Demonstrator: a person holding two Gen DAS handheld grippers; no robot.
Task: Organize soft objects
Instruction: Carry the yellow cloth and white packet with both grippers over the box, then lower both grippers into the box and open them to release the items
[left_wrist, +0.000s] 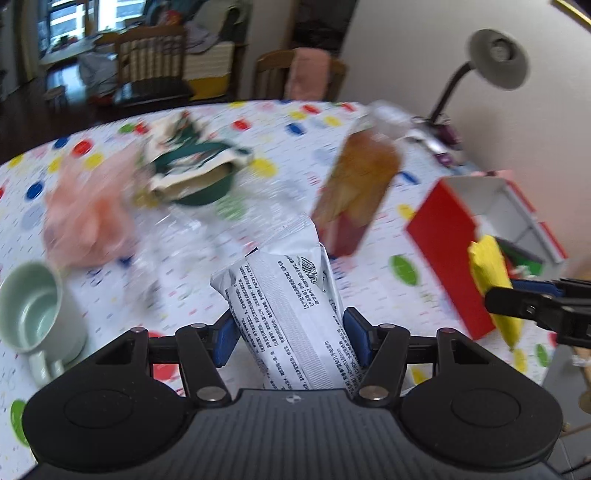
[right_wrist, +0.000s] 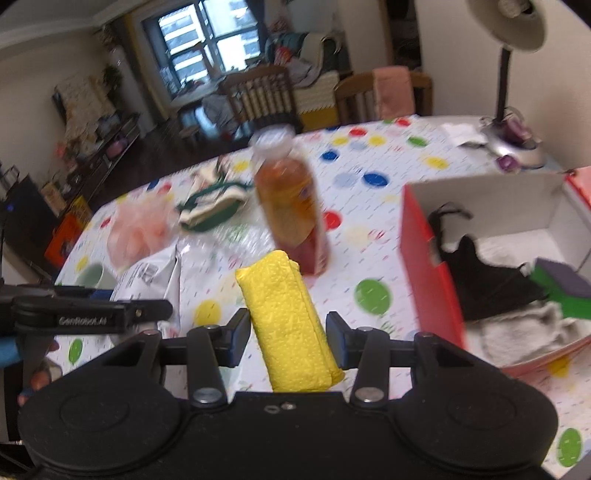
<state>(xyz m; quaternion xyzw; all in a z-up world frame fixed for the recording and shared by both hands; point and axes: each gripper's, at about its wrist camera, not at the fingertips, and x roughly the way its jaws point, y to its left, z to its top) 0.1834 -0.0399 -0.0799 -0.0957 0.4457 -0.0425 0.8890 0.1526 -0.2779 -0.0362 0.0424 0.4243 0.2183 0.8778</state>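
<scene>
R gripper (right_wrist: 288, 338) clamped on folded yellow cloth (right_wrist: 286, 325), cloth upright btwn pads, held above polka-dot tablecloth (right_wrist: 369, 166). Amber drink bottle (right_wrist: 291, 206) stands just behind cloth. Red box (right_wrist: 428, 266) at right, open top; inside: black item (right_wrist: 484, 273), grey fluffy item (right_wrist: 524, 328), green/purple block (right_wrist: 565, 291). L gripper (right_wrist: 110, 312) at left edge w/ white printed packet (right_wrist: 155, 277). Pink mesh puff (right_wrist: 136, 229) & green-trimmed fabric (right_wrist: 210, 206) further back, blurred. Desk lamp (right_wrist: 509, 74) far right.

A lived-in home dining room: a table (right_wrist: 369, 155) in a dotted cloth, wooden chairs (right_wrist: 258, 96), a desk lamp (right_wrist: 506, 55), a window (right_wrist: 207, 40) and cluttered shelves (right_wrist: 92, 147).
</scene>
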